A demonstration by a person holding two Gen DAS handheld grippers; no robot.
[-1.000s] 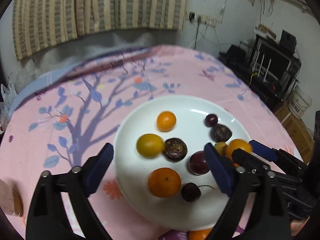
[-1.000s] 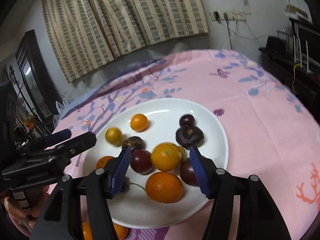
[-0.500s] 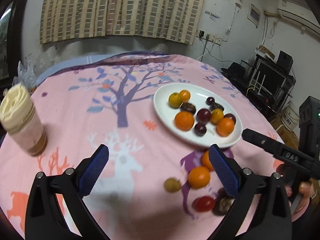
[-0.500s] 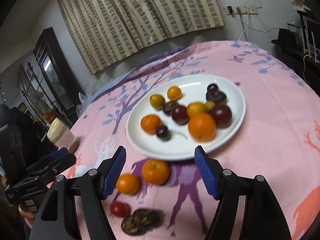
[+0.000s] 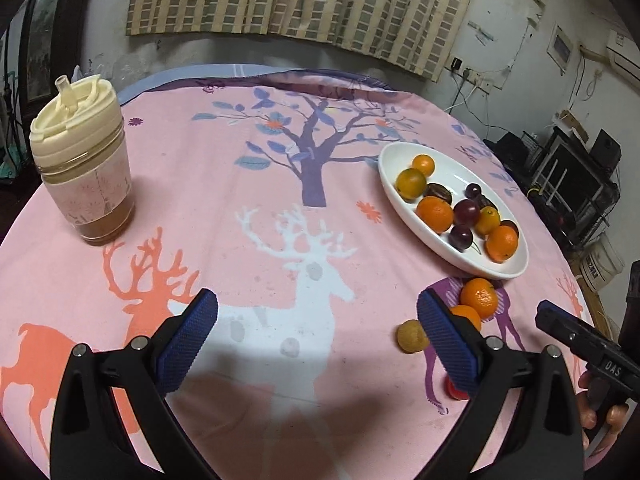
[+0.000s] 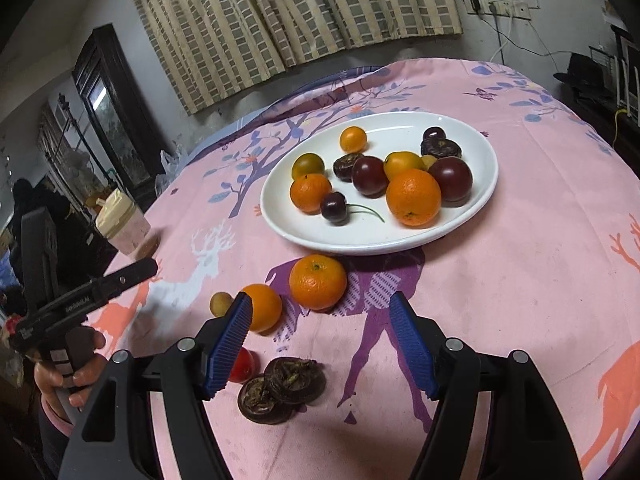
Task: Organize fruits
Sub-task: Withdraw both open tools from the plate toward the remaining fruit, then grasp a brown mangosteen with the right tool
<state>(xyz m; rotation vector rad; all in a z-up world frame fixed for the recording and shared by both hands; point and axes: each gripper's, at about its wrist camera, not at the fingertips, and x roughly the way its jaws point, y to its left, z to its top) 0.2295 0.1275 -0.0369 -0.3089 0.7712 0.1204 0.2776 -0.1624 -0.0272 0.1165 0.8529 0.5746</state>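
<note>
A white oval plate (image 6: 476,208) holds several oranges, dark plums and cherries; it also shows in the left wrist view (image 5: 388,172). On the cloth in front of it lie two mandarins (image 6: 318,282) (image 6: 262,306), a small tan fruit (image 6: 220,304), a red tomato (image 6: 242,364) and two dark wrinkled fruits (image 6: 280,388). My right gripper (image 6: 320,340) is open and empty, just behind the loose fruit. My left gripper (image 5: 316,340) is open and empty over bare cloth, left of the loose mandarins (image 5: 478,298).
A lidded drink cup (image 5: 84,160) stands at the table's far left. The round table (image 5: 240,184) has a pink printed cloth. A dark cabinet (image 6: 108,108) is at the left; electronics shelves (image 5: 576,184) are beyond the right edge.
Both grippers have pulled back from over the plate toward the near table edge. The loose fruit and the cup have come into view. Both stay open.
</note>
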